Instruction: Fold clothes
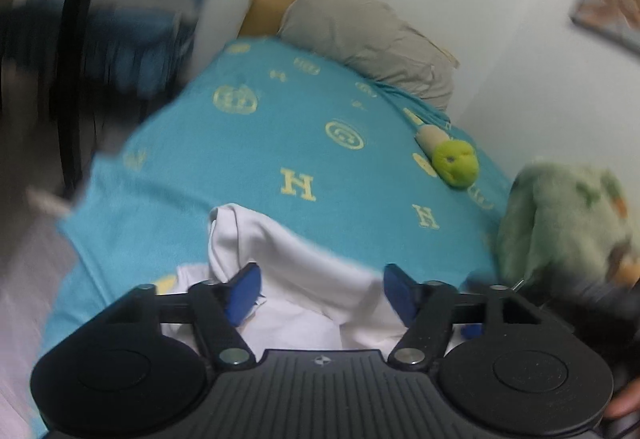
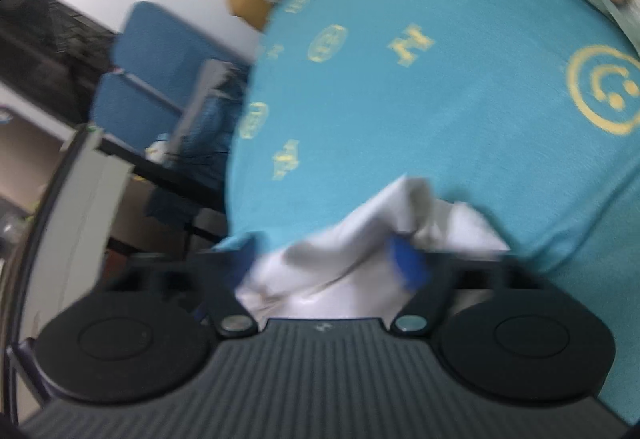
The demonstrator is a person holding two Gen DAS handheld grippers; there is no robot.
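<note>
The crumpled white cloth garment (image 1: 288,259) lies bunched at the near edge of the bed, on the turquoise bedspread printed with yellow letters and emblems (image 1: 248,159).

Left claw (image 1: 322,293): blue-padded fingers (image 1: 242,293) stand wide apart, with the white garment lying between and beneath them. No pinch on the fabric is seen.

Right claw (image 2: 328,263): fingers also spread wide, the garment (image 2: 360,247) rising in a peak between them. This view is heavily blurred, so contact between the pads and the cloth cannot be confirmed.

Other items on the bed: a grey pillow (image 1: 368,35) at the far end against the wall, a tan cushion (image 1: 264,11) behind it, a round green plush toy (image 1: 456,161) near the far side, and a pale green patterned blanket (image 1: 560,223) heaped at the right. A blue chair (image 2: 148,79) stands beside the bed in the right wrist view.
</note>
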